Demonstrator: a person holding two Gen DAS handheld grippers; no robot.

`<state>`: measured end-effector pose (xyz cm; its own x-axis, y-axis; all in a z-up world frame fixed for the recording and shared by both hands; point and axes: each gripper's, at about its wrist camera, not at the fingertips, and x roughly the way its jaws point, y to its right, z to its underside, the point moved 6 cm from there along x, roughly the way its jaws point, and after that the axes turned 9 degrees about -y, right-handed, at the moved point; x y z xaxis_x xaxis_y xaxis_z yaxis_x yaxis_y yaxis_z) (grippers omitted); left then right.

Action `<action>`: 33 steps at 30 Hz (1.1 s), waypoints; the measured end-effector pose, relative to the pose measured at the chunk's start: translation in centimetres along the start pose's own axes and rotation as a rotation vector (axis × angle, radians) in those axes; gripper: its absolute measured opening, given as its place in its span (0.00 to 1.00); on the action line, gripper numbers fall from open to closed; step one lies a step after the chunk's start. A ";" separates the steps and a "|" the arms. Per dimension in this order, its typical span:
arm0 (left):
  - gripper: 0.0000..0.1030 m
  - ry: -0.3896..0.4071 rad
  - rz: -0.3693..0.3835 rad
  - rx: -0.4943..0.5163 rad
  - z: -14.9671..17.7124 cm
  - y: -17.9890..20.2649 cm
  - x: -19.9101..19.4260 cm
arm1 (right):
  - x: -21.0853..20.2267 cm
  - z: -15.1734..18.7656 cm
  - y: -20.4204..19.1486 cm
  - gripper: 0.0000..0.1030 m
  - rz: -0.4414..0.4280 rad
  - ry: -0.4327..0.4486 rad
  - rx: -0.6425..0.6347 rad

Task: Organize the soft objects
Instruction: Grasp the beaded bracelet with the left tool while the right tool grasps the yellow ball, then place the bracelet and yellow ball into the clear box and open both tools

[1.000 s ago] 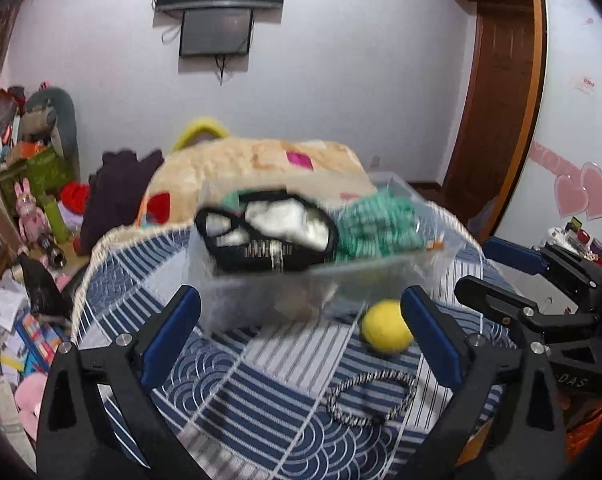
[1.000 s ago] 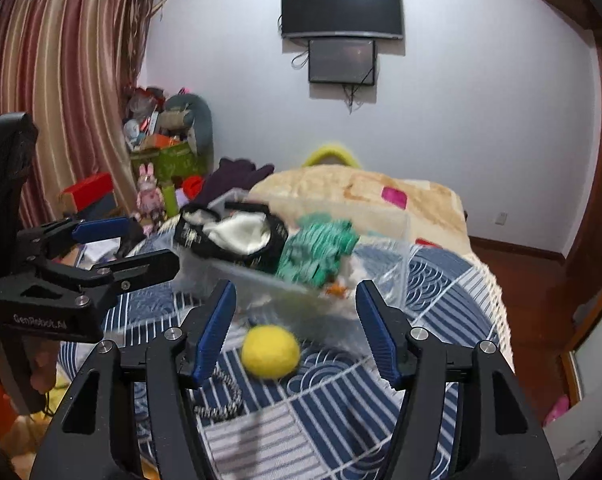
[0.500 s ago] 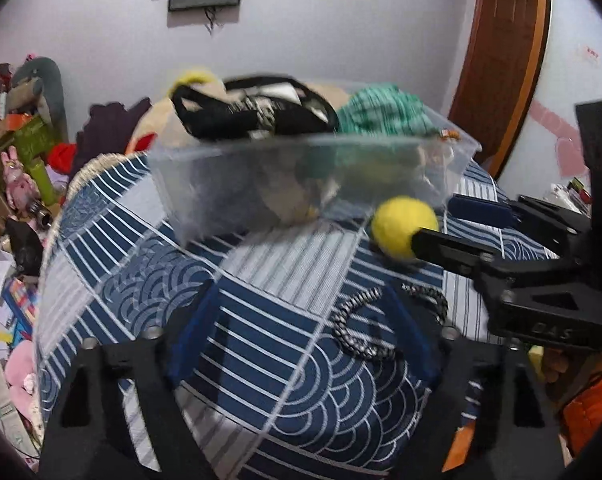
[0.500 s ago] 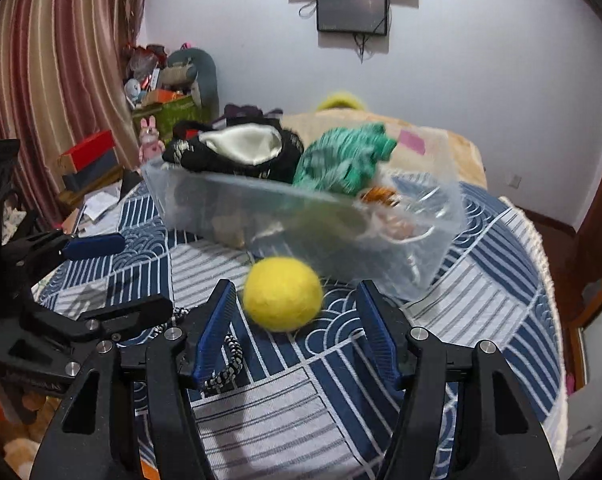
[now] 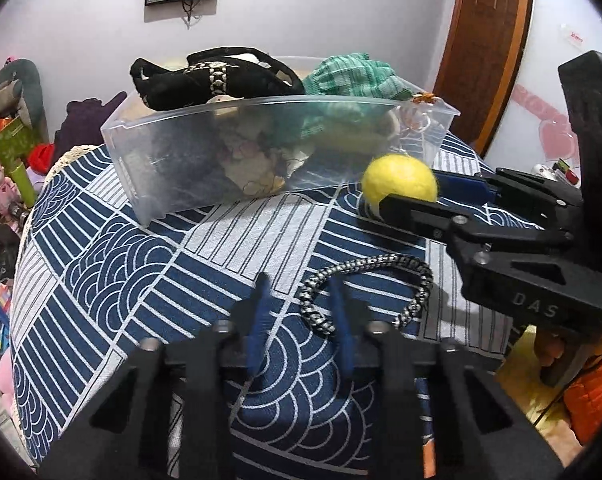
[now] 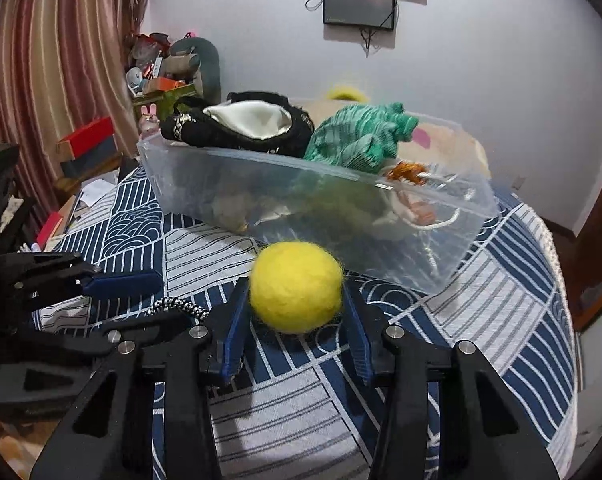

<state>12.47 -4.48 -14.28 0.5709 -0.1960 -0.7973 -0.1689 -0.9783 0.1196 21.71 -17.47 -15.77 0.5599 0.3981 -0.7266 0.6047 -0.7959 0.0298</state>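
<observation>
Left tongs (image 5: pixel 299 292) are seen closing around the near end of a black-and-white braided cord loop (image 5: pixel 371 288) lying on the table (image 5: pixel 113 280); pad contact cannot be told. At 1 o'clock of the cord, the right tongs (image 6: pixel 295 312) are closing on a yellow felt ball (image 6: pixel 296 286), both pads touching its sides. Beyond, at 12 o'clock, a clear plastic bin (image 6: pixel 261 184) is filled with a black bag (image 6: pixel 237 128) and green knitwear (image 6: pixel 357 136).
</observation>
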 end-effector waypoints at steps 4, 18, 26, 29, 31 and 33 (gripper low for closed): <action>0.09 -0.001 0.006 0.008 0.0 0.1 -0.2 | -0.8 -0.1 0.2 0.40 0.001 0.021 -0.003; 0.06 0.156 -0.029 -0.036 -3.5 -1.5 -5.3 | -3.2 -1.4 -0.6 0.40 0.004 0.096 -0.010; 0.06 0.259 -0.033 -0.014 -6.4 -1.2 -8.3 | -5.5 -3.0 0.5 0.40 0.012 0.180 0.016; 0.06 0.292 -0.037 -0.002 -7.7 -1.2 -8.9 | -6.2 -3.7 1.2 0.39 0.024 0.208 0.030; 0.06 0.316 -0.032 0.006 -8.7 -0.9 -9.4 | -6.5 -4.2 1.6 0.40 0.035 0.225 0.039; 0.06 0.336 -0.040 0.013 -9.7 -0.8 -9.7 | -6.9 -4.6 2.1 0.40 0.045 0.243 0.049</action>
<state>14.84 -2.45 -0.93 0.8096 -0.1703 -0.5617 -0.1499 -0.9852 0.0826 21.69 -19.85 -7.53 0.7092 0.4552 -0.5384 0.5509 -0.8343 0.0204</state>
